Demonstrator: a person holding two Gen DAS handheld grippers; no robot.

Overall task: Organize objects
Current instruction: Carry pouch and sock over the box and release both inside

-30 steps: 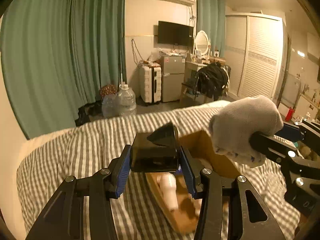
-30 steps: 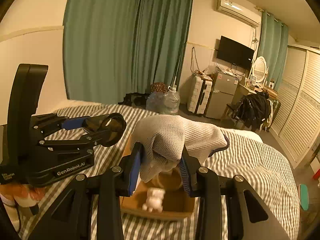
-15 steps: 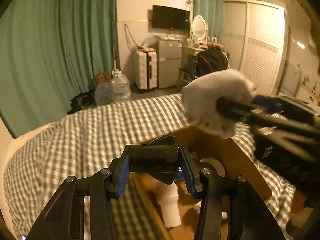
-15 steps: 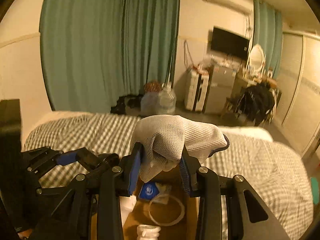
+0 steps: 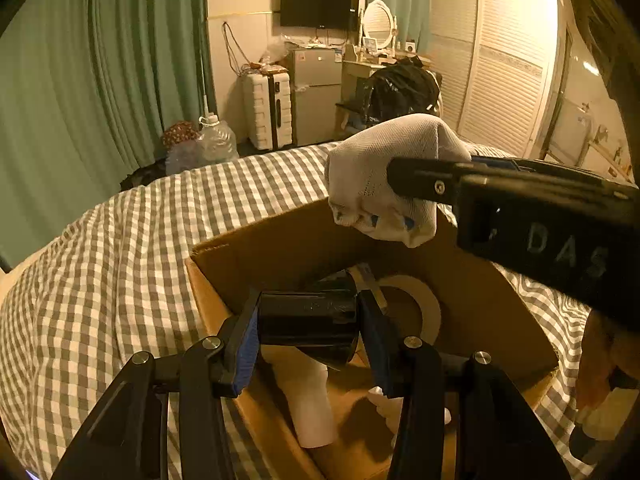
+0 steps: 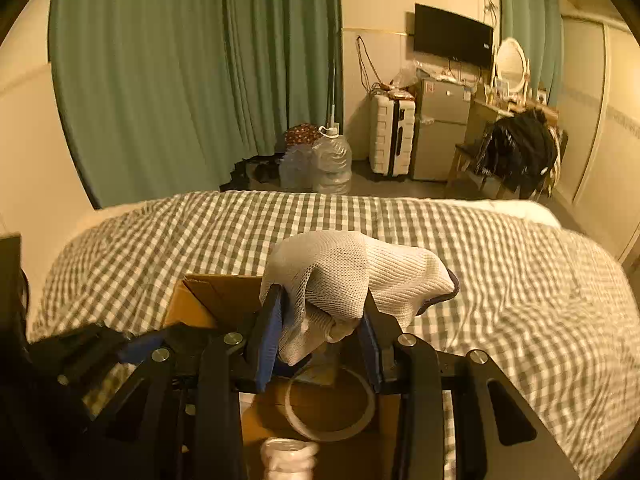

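White knit glove (image 6: pixel 352 280) clenched in the right tongs (image 6: pixel 320 344); left tongs (image 5: pixel 308 320) grasp a black funnel-shaped piece (image 5: pixel 308 324) above the cardboard box (image 5: pixel 280 248). Lettering reads "DAS".

The cardboard box (image 5: pixel 280 248) lies open on top. A tape roll (image 5: pixel 424 304) and white bottle (image 5: pixel 312 404) crowd its floor, and the right gripper (image 5: pixel 384 200) with its white cloth (image 5: pixel 372 168) hangs over the far wall.

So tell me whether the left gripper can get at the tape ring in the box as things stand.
Probably not yet. The left gripper is shut on a black funnel-like object, so its jaws are full. The tape ring lies just beyond it in the open cardboard box, with nothing covering it.
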